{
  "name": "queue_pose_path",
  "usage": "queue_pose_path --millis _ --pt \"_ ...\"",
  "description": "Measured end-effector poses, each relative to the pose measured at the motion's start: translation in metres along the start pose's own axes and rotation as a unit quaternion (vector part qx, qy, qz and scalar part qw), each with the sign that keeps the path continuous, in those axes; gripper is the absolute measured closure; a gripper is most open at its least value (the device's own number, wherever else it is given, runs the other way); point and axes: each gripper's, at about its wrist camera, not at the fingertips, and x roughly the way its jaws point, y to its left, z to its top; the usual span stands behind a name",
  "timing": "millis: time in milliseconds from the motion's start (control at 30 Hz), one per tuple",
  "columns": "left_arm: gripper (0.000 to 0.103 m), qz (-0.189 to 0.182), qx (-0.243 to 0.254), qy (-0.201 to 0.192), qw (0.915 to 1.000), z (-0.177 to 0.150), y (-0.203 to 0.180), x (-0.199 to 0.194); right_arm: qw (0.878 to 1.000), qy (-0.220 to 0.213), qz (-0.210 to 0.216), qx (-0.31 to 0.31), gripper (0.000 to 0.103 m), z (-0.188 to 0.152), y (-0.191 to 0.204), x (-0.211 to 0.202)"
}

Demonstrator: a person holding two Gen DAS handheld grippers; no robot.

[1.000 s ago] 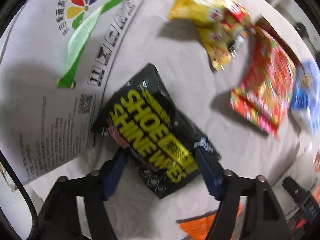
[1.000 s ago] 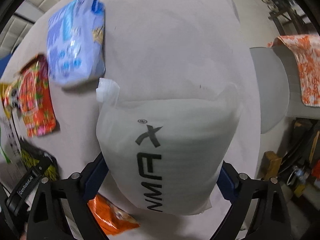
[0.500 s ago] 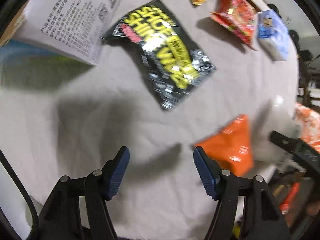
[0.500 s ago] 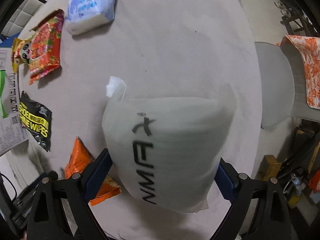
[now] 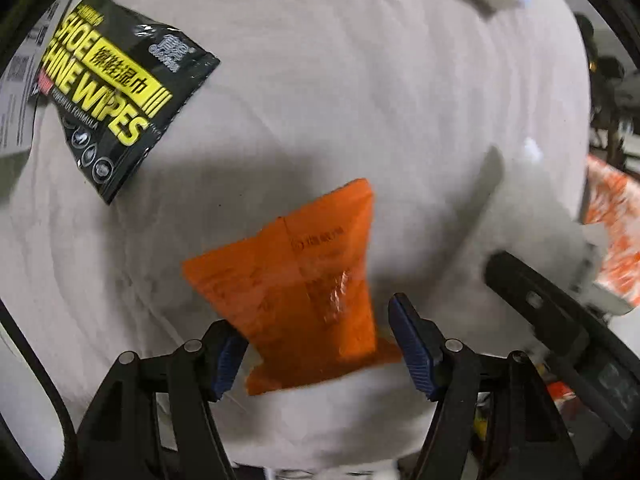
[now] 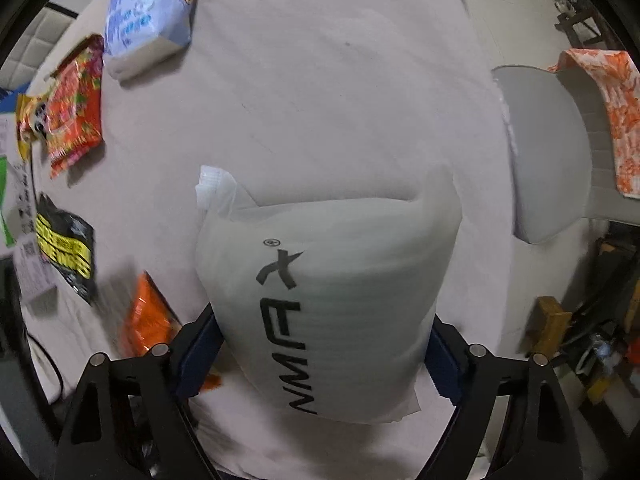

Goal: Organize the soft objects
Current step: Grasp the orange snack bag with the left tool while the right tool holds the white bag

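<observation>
My left gripper (image 5: 320,344) is open, its blue pads on either side of the near end of an orange packet (image 5: 304,284) lying on the white cloth. My right gripper (image 6: 320,356) is shut on a white foam bag (image 6: 332,280) with black lettering, held above the cloth. The orange packet also shows in the right wrist view (image 6: 146,320), just left of the bag. A black shoe shine wipes pack (image 5: 108,84) lies to the upper left of the left gripper and shows in the right wrist view (image 6: 64,252) too.
A blue tissue pack (image 6: 148,20), a red snack bag (image 6: 74,104) and a yellow packet (image 6: 26,120) lie along the far left. A grey chair (image 6: 548,160) with an orange patterned cloth (image 6: 608,112) stands right of the table. A white printed bag (image 5: 16,92) lies at the left edge.
My left gripper has left the wipes pack and moved right and back until its open jaws flank the orange packet. My right gripper keeps hold of the foam bag and has shifted a little.
</observation>
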Motion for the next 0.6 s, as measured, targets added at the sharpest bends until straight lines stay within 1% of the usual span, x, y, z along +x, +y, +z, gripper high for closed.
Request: queue_pose_path --millis 33,67,100,167,200,267,300,333,367,433,467,500,567,600 --pt "0.056 0.010 0.007 -0.002 0.9999 -0.003 -0.004 0.006 1.000 0.003 -0.008 -0.005 0.014 -0.004 -0.001 0.000" --pt "0.060 0.018 0.015 -0.006 0.9997 -0.007 -0.006 0.010 1.000 0.005 -0.014 -0.010 0.015 -0.009 -0.003 0.000" --pt "0.061 0.022 0.026 -0.016 0.9993 -0.013 -0.008 0.010 1.000 0.006 -0.018 -0.013 0.015 -0.017 -0.006 0.003" --pt "0.062 0.043 0.068 -0.026 0.9964 -0.025 -0.005 0.006 1.000 0.007 -0.020 -0.013 0.013 -0.025 -0.008 0.004" --pt "0.063 0.061 0.091 -0.032 0.9935 -0.034 -0.004 0.009 1.000 0.004 -0.018 -0.008 0.011 -0.027 -0.009 0.005" --pt "0.063 0.090 0.119 -0.044 0.9877 -0.049 0.005 0.011 1.000 -0.004 -0.019 0.001 0.009 -0.033 -0.010 0.010" --pt "0.063 0.091 0.135 -0.056 0.9850 -0.057 0.007 0.011 1.000 -0.004 -0.017 0.005 0.009 -0.040 -0.011 0.014" --pt "0.064 0.104 0.143 -0.060 0.9825 -0.061 0.009 0.013 1.000 -0.005 -0.017 0.010 0.009 -0.043 -0.012 0.017" --pt "0.066 0.105 0.152 -0.063 0.9808 -0.066 0.007 0.013 1.000 -0.009 -0.017 0.012 0.009 -0.045 -0.012 0.020" --pt "0.068 0.108 0.160 -0.065 0.9791 -0.070 0.005 0.013 1.000 -0.019 -0.020 0.013 0.013 -0.048 -0.009 0.022" --pt "0.068 0.105 0.160 -0.068 0.9791 -0.067 0.003 0.013 0.999 -0.022 -0.021 0.016 0.017 -0.049 -0.003 0.024" --pt "0.068 0.101 0.160 -0.073 0.9792 -0.068 0.003 0.007 0.999 -0.026 -0.020 0.018 0.020 -0.052 0.003 0.025" --pt "0.069 0.101 0.161 -0.081 0.9784 -0.037 0.024 -0.061 0.999 -0.031 -0.019 0.020 0.022 -0.060 0.005 0.023" --pt "0.069 0.104 0.163 -0.089 0.9772 -0.041 0.025 -0.066 0.999 -0.033 -0.018 0.022 0.024 -0.063 0.006 0.022"
